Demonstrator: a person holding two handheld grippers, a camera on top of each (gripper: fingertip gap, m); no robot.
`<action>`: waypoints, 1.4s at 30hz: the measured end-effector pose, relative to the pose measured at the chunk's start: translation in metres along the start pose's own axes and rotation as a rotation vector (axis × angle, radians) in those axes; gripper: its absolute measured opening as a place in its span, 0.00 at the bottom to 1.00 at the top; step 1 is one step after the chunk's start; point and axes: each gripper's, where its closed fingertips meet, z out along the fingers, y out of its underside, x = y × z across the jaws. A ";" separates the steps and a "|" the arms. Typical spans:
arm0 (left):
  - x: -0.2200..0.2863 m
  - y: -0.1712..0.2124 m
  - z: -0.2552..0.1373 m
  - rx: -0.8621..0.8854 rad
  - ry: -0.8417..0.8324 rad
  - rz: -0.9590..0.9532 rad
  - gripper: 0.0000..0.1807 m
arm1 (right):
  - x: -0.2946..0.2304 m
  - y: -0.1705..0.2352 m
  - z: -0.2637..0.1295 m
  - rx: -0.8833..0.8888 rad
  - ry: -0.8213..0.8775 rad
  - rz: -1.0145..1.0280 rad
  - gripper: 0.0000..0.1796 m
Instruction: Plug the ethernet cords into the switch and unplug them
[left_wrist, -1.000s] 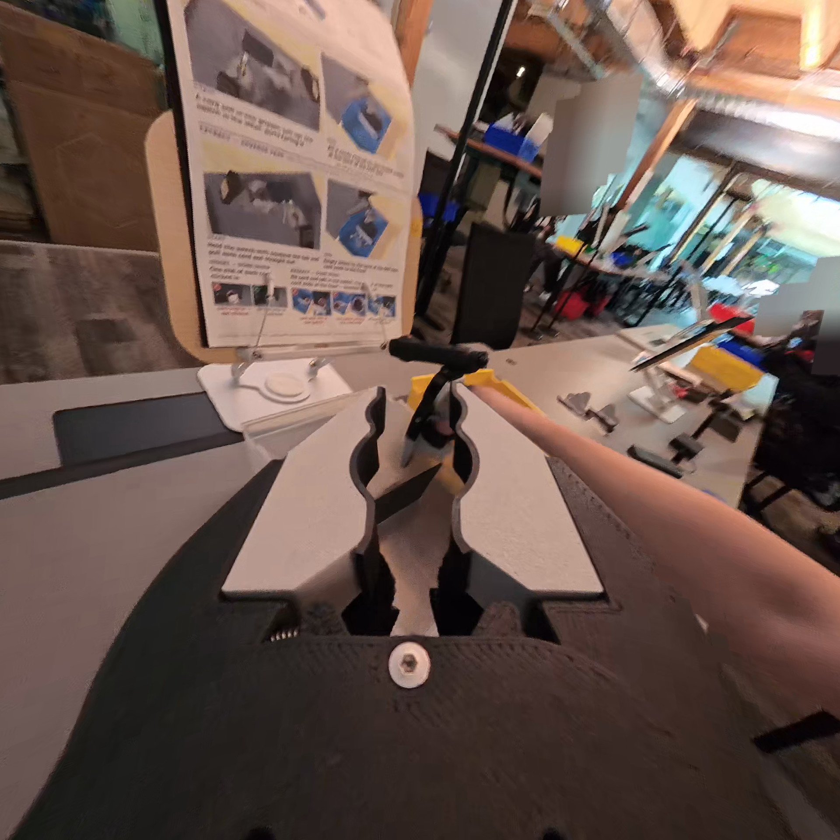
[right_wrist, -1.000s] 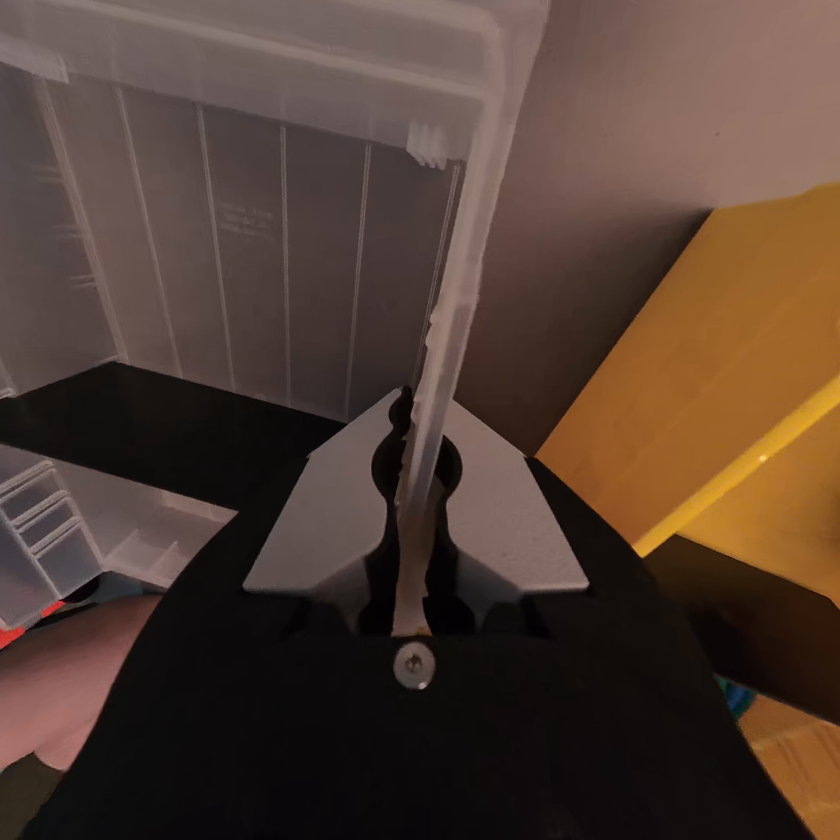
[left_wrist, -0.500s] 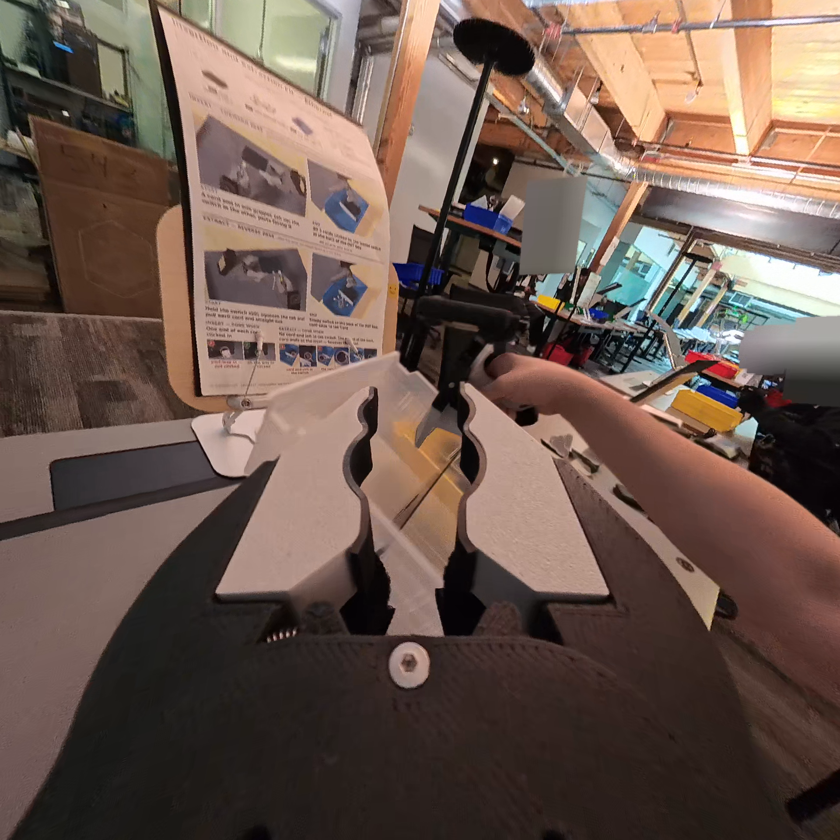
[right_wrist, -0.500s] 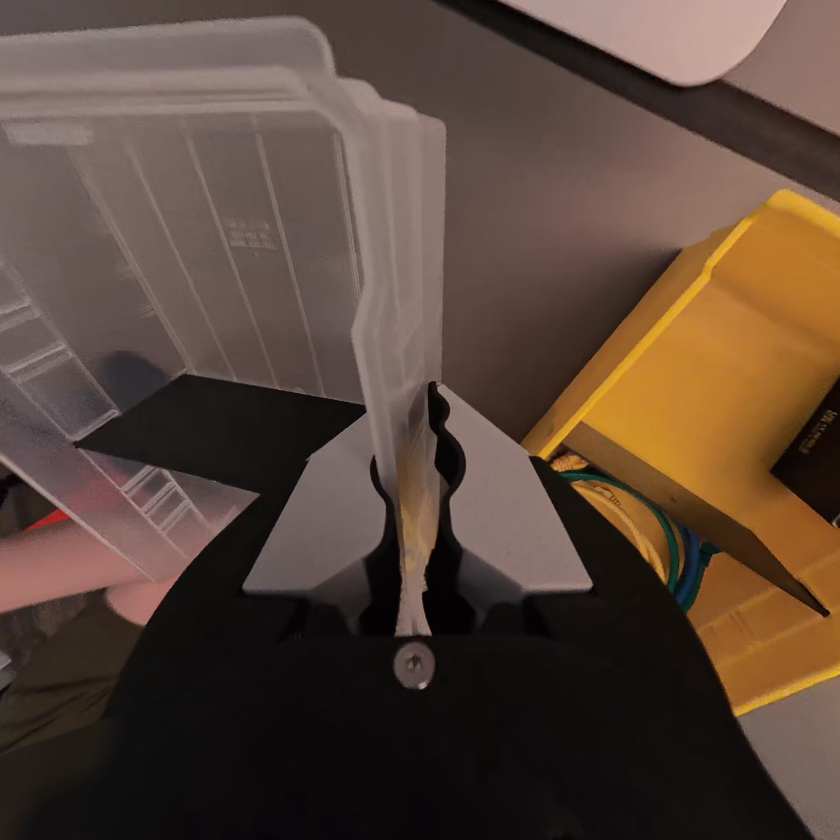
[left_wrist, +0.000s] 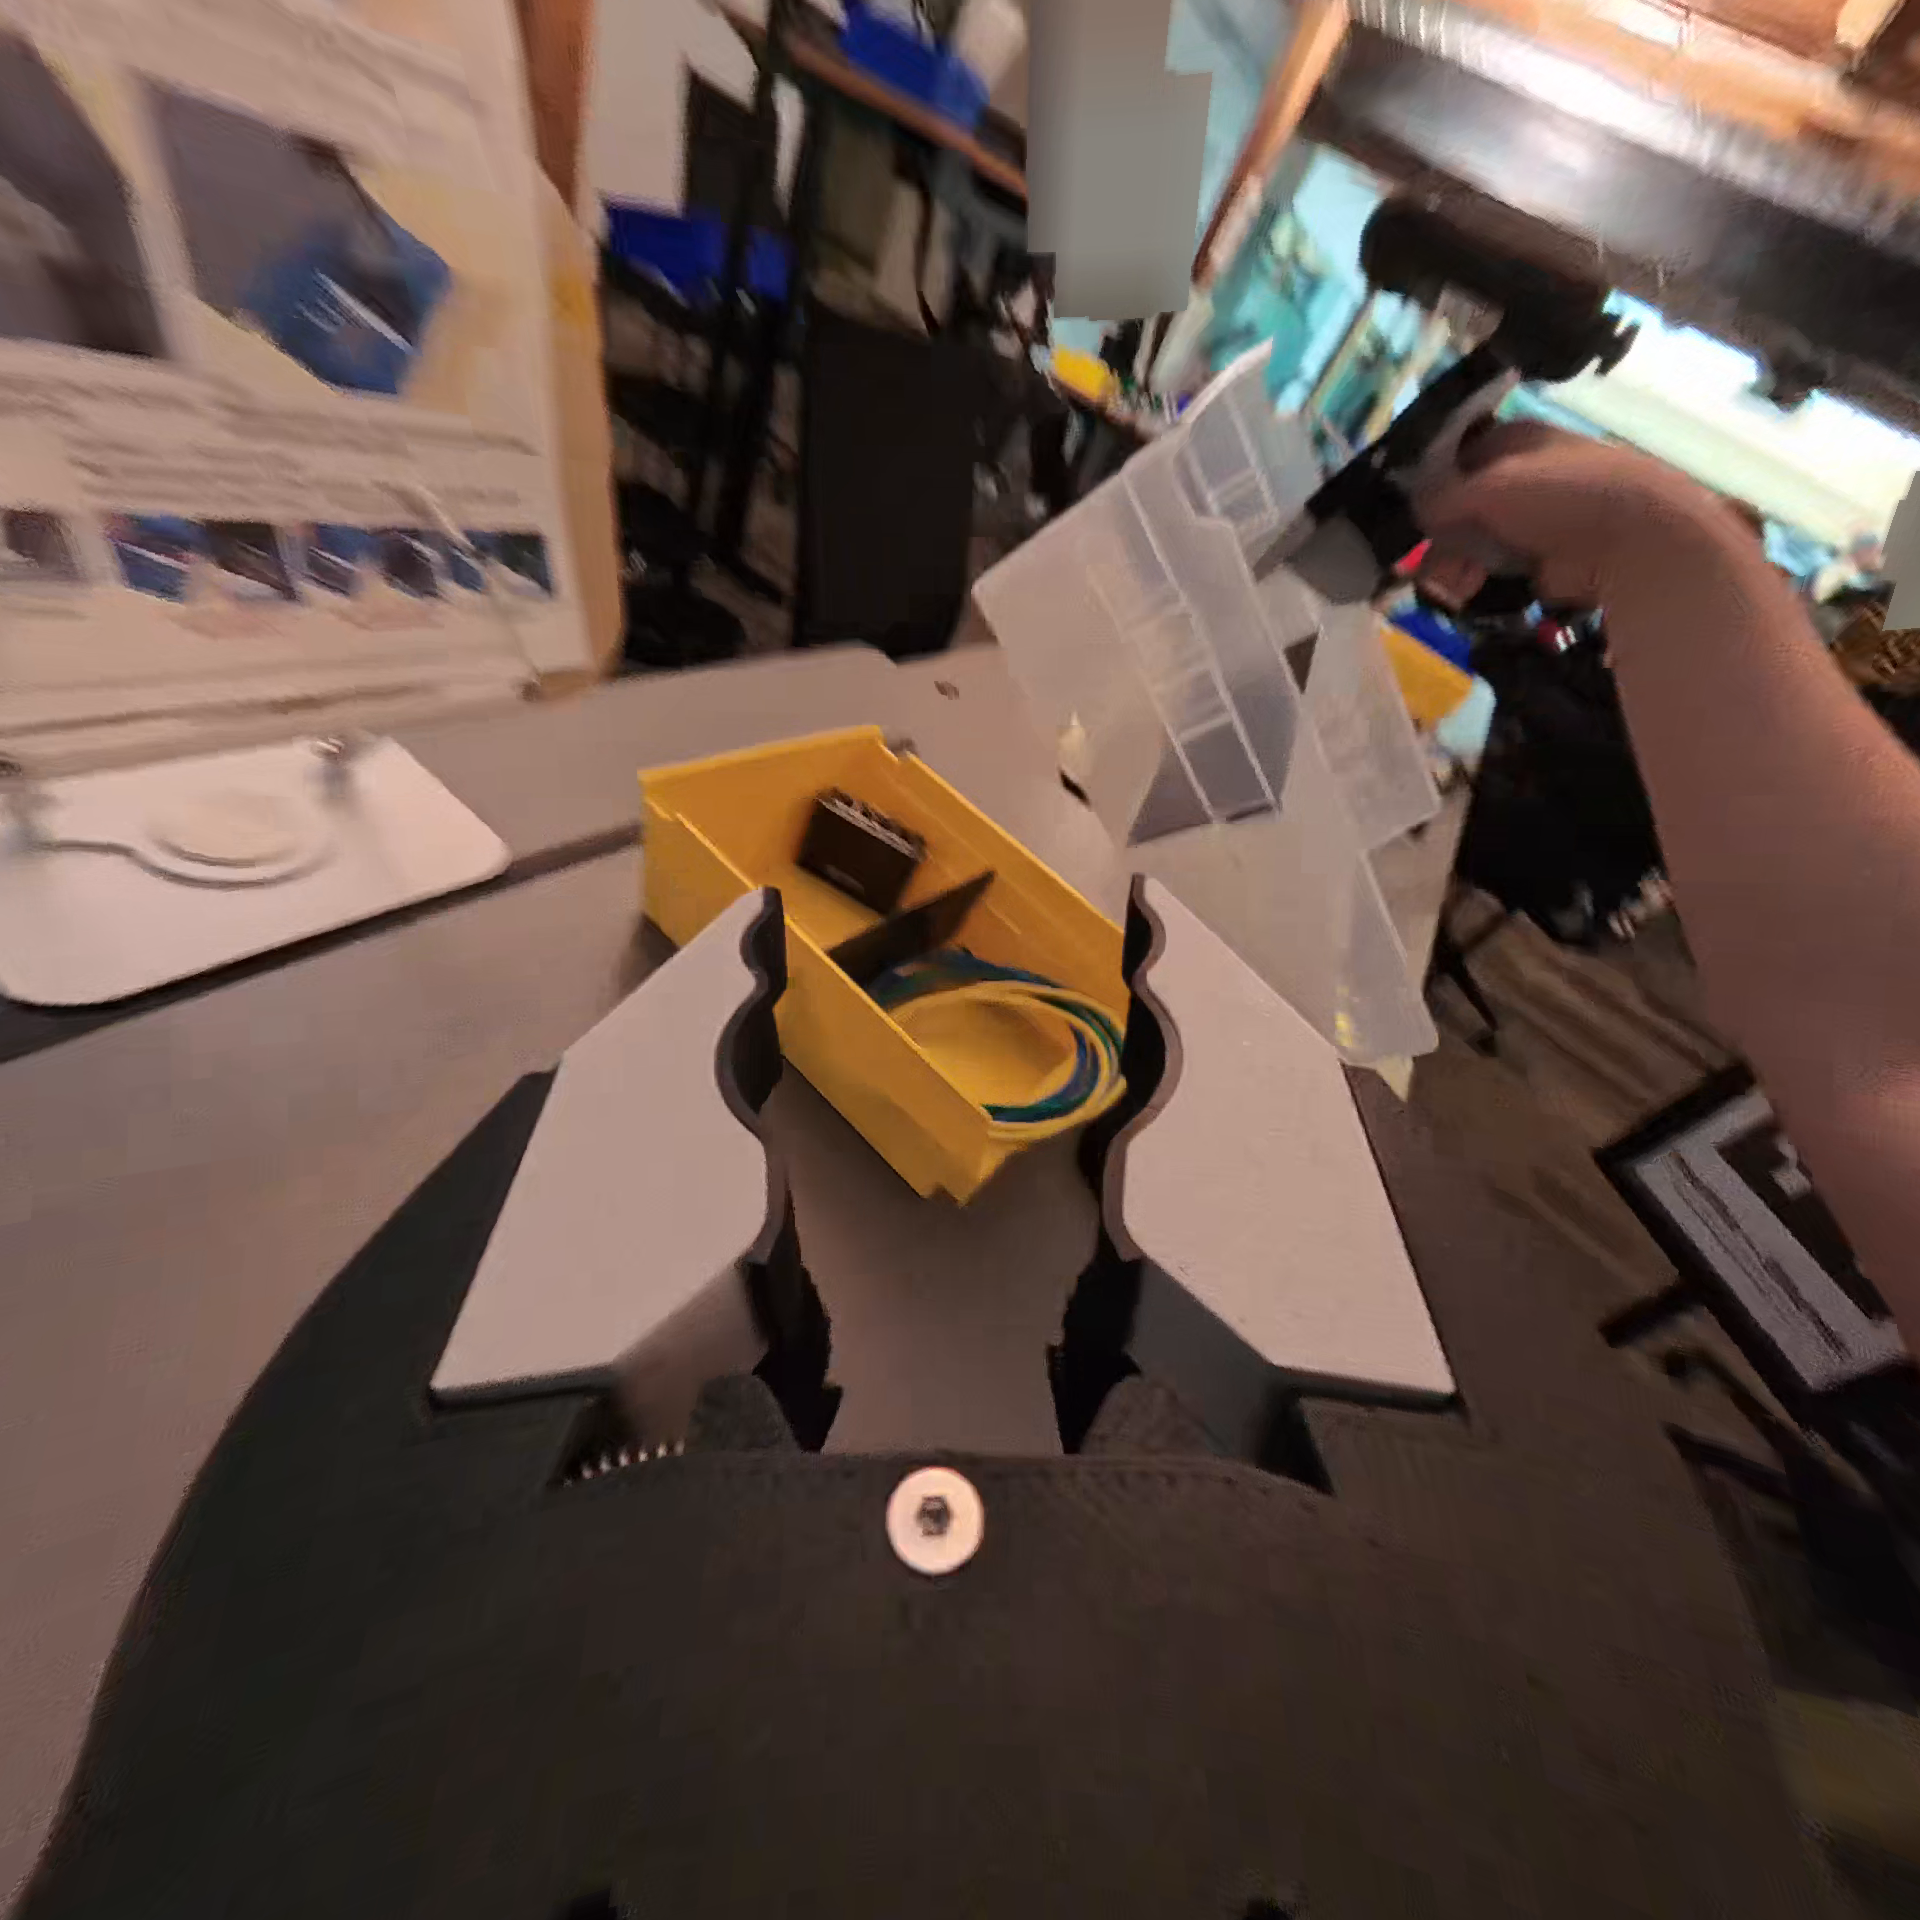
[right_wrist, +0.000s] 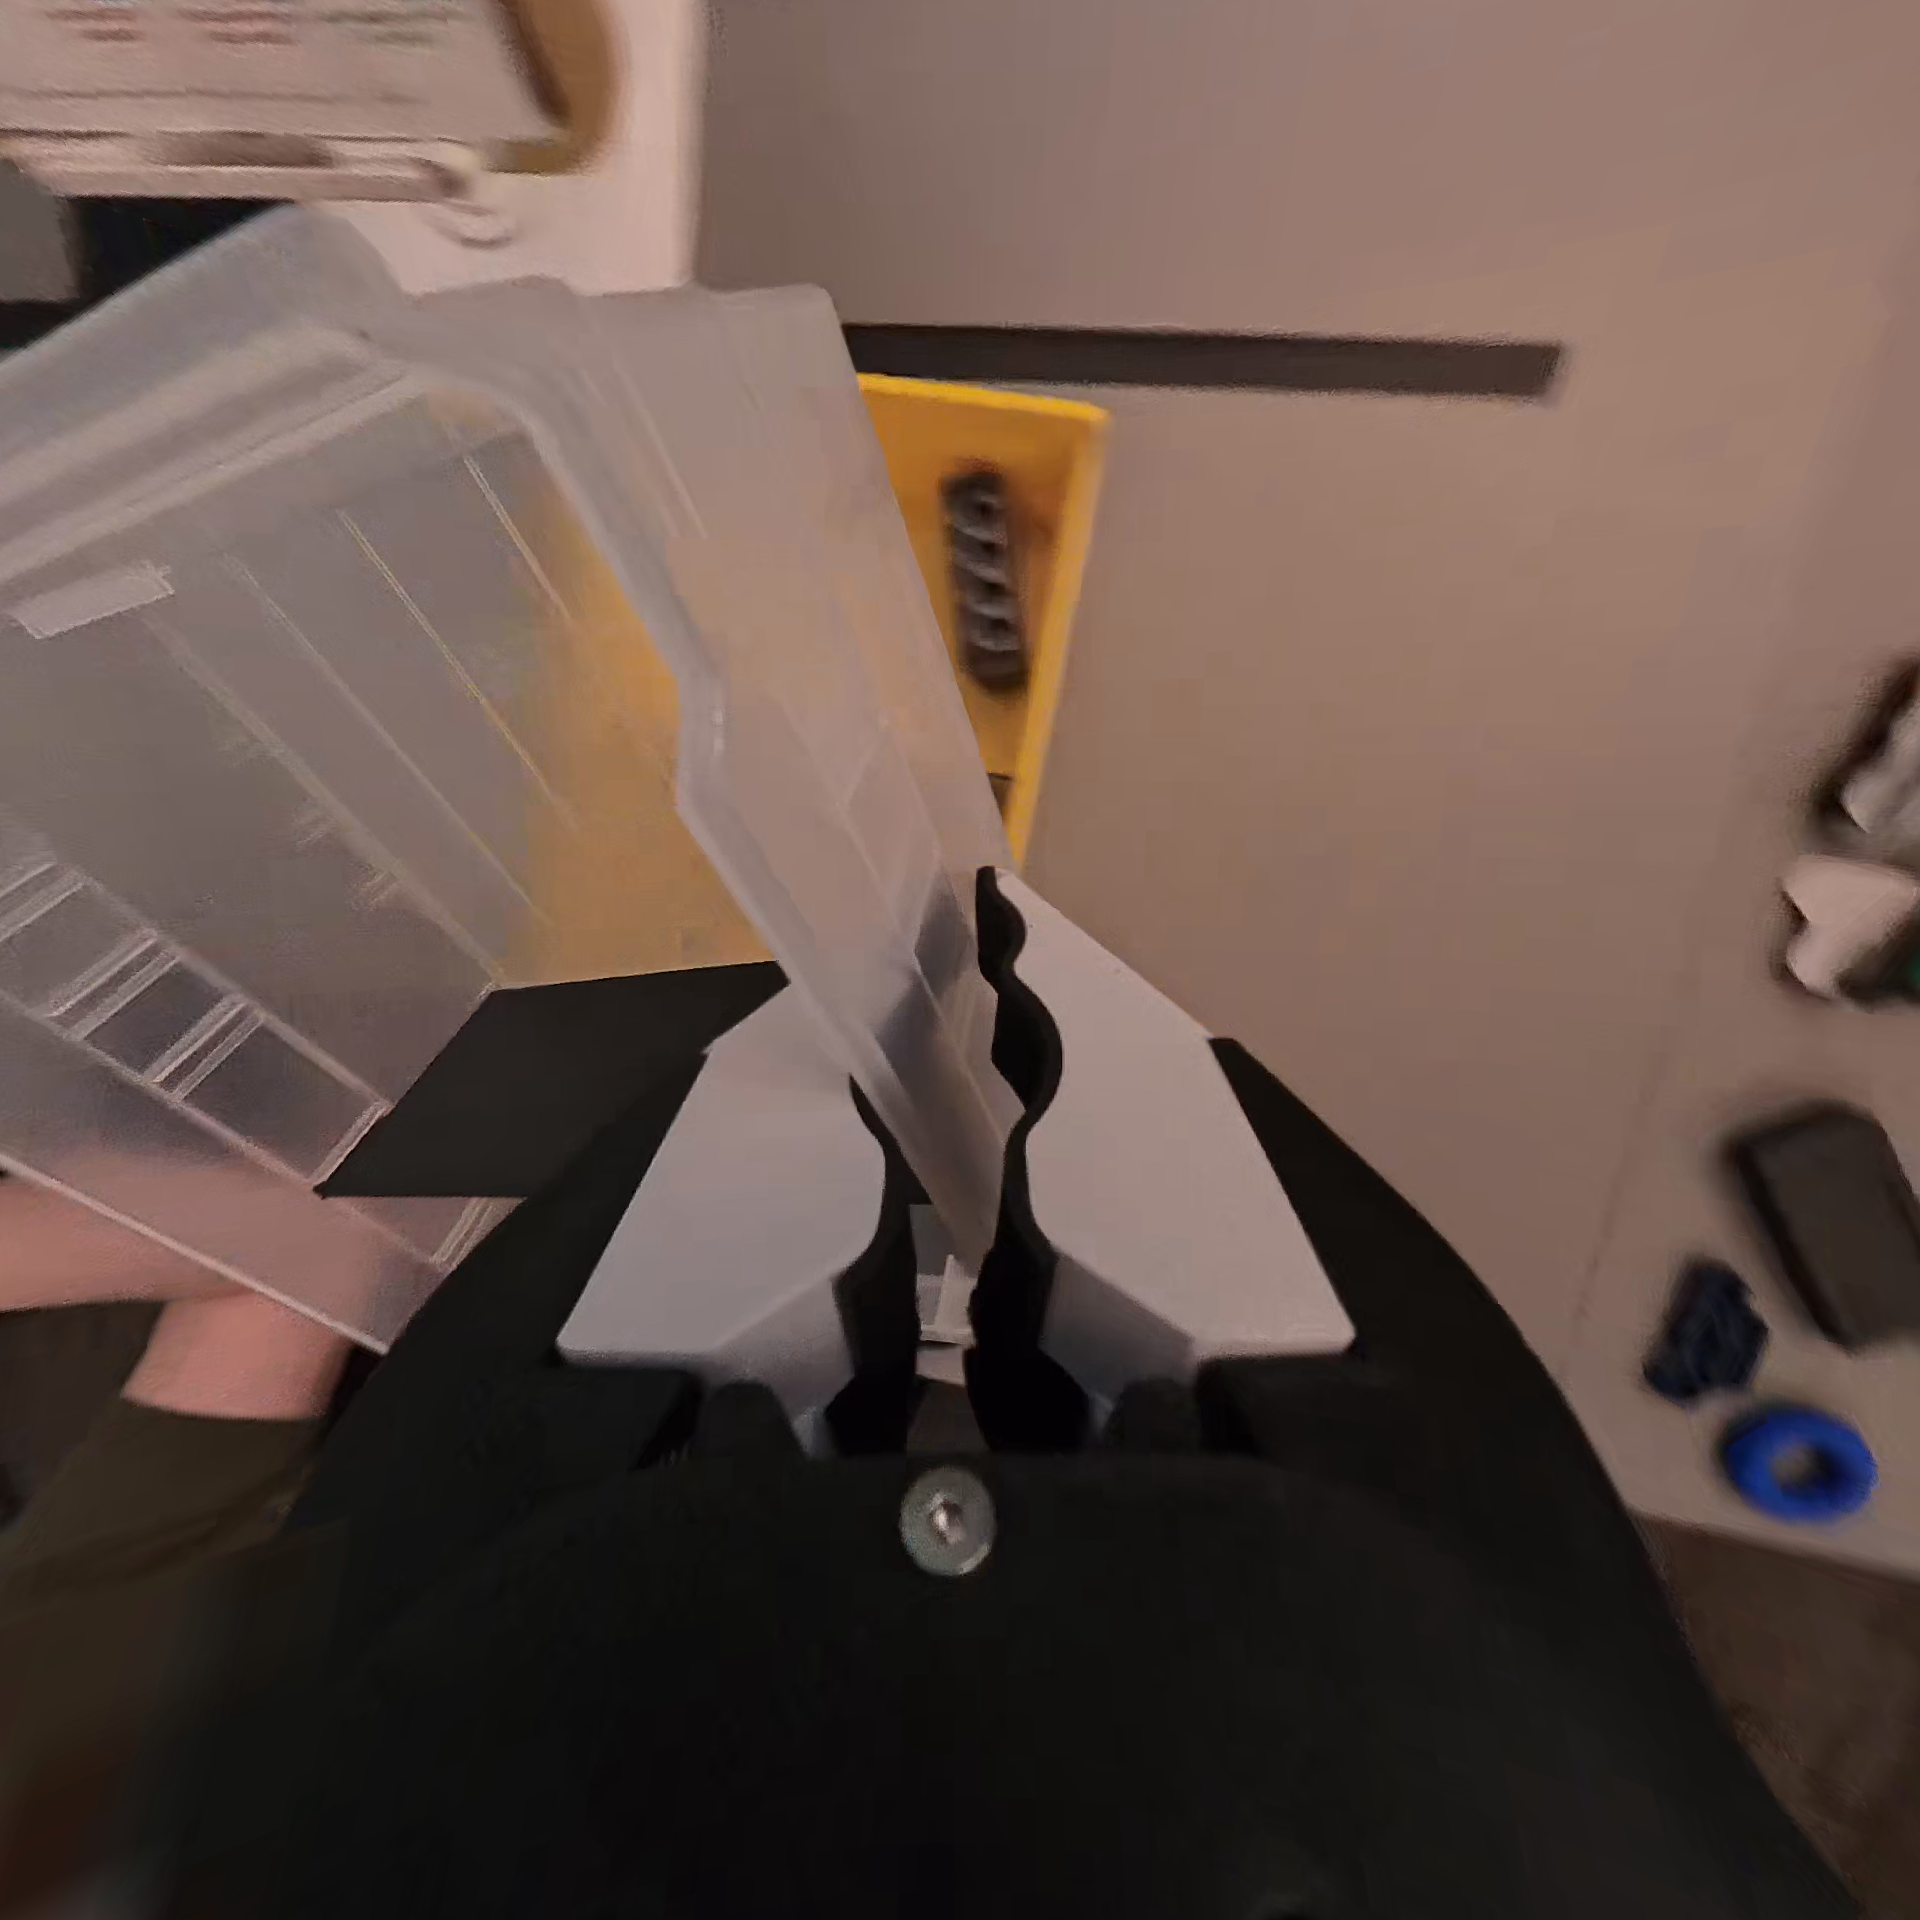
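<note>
1. Gripping the rim of a clear, ribbed plastic lid (right_wrist: 436, 727), the right hand-held gripper (right_wrist: 940, 1049) is seen raised above the yellow plastic bin (left_wrist: 831, 1029).
2. The left hand-held gripper (left_wrist: 945, 997) is held empty, jaws spread, just before the bin.
3. A black boxy switch (left_wrist: 860, 844) and coiled yellow, green and blue ethernet cords (left_wrist: 1023, 1049) lie inside the bin, apart.
4. The lid should be set well beside the bin on the grey table (left_wrist: 260, 1122), so access is not blocked.
</note>
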 end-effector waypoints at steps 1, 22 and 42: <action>0.001 0.009 0.020 -0.058 0.023 -0.007 0.36 | 0.027 0.012 -0.004 -0.008 0.031 0.048 0.03; -0.021 0.191 0.202 -0.767 -0.062 -0.053 0.38 | 0.212 0.153 0.070 -0.243 0.260 0.227 0.03; -0.056 0.220 0.169 -0.988 -0.022 -0.055 0.11 | 0.226 0.164 0.083 -0.249 0.224 0.248 0.03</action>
